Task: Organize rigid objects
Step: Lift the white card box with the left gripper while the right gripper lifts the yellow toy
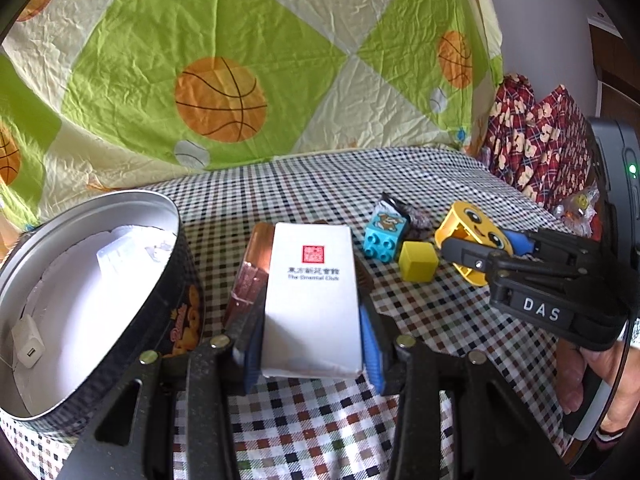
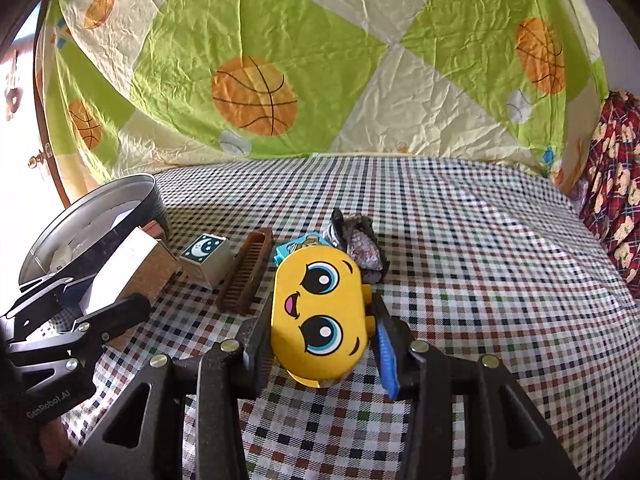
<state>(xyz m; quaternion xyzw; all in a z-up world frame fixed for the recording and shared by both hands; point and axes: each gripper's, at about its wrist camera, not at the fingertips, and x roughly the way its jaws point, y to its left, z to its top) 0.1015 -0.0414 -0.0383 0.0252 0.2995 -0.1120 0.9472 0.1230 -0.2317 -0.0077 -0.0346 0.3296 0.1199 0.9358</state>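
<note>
One round tin [image 1: 120,264]. One white box [image 1: 312,300]. One yellow face block [image 2: 320,316]. One blue stud block [image 1: 384,236]. One small yellow cube [image 1: 418,261]. One moon-print cube [image 2: 206,258]. One brown comb [image 2: 244,274]. One reddish-brown box [image 1: 250,272] beside the white one. One crumpled dark item [image 2: 362,246], possibly cloth or a wrapper; view poor. Inside the tin: one white charger plug [image 1: 27,346].

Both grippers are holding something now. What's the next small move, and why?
Probably swing the left gripper leftward and lift its white box over the round tin: the tin sits open just to its left, the box is already clamped, and the right gripper holds the yellow face toy.
</note>
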